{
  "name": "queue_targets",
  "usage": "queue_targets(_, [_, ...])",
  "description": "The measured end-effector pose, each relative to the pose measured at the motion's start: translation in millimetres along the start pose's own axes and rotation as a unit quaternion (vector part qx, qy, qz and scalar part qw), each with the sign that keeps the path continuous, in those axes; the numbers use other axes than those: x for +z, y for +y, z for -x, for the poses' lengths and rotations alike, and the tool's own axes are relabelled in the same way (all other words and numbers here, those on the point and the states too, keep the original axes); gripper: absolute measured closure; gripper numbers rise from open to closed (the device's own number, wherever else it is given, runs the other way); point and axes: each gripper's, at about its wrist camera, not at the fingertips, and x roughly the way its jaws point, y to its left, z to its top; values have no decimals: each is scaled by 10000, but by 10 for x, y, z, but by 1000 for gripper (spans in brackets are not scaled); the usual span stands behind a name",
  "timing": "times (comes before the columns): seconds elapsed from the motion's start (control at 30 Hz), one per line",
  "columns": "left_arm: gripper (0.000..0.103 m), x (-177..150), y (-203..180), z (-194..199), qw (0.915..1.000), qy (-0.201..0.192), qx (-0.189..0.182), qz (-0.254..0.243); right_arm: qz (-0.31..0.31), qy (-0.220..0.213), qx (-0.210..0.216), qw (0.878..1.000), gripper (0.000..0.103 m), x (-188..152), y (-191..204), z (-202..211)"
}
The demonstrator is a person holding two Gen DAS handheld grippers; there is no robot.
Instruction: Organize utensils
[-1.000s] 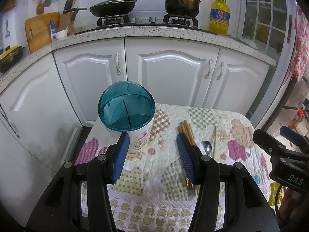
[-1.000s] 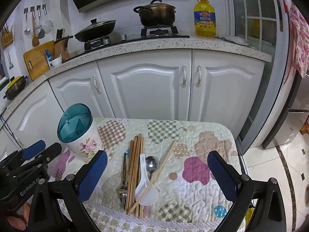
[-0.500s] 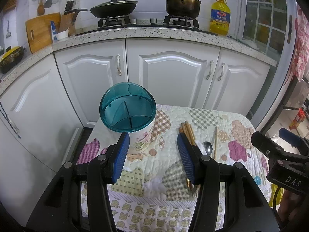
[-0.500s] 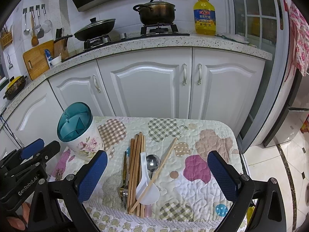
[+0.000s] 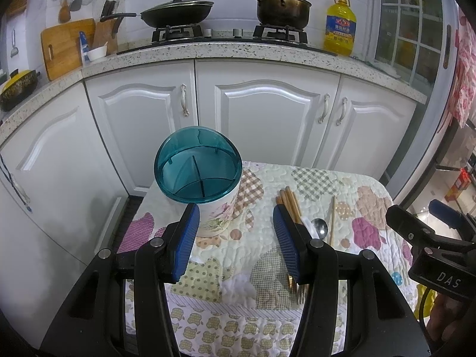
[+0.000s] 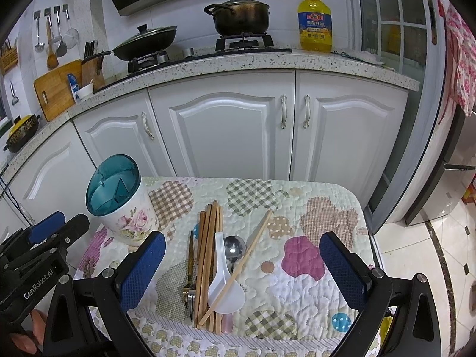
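A floral white utensil holder (image 5: 216,211) (image 6: 131,217) with a teal divided top (image 5: 197,168) stands at the left of the small table. Wooden chopsticks (image 6: 209,255), a white soup spoon (image 6: 224,285), a metal spoon (image 6: 234,248) and a fork (image 6: 189,270) lie together mid-table. In the left wrist view the chopsticks (image 5: 290,203) and metal spoon (image 5: 319,227) show beside the right finger. My left gripper (image 5: 235,235) is open and empty, just in front of the holder. My right gripper (image 6: 242,264) is wide open and empty above the utensils.
The table wears a patchwork quilted cloth (image 6: 312,217). White cabinets (image 6: 226,131) stand close behind it, under a counter with a stove, pots and an oil bottle (image 6: 315,22). A fridge (image 6: 428,113) stands at the right.
Both grippers have drifted slightly; the view shifts a little. Nothing on the table has moved and both grippers stay open.
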Motion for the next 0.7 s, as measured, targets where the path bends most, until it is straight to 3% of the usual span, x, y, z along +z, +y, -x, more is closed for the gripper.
queue_targets(0.7, [52, -27, -20, -26, 10000, 44, -84, 19, -115, 99, 25, 9999, 0, -3, -45, -36])
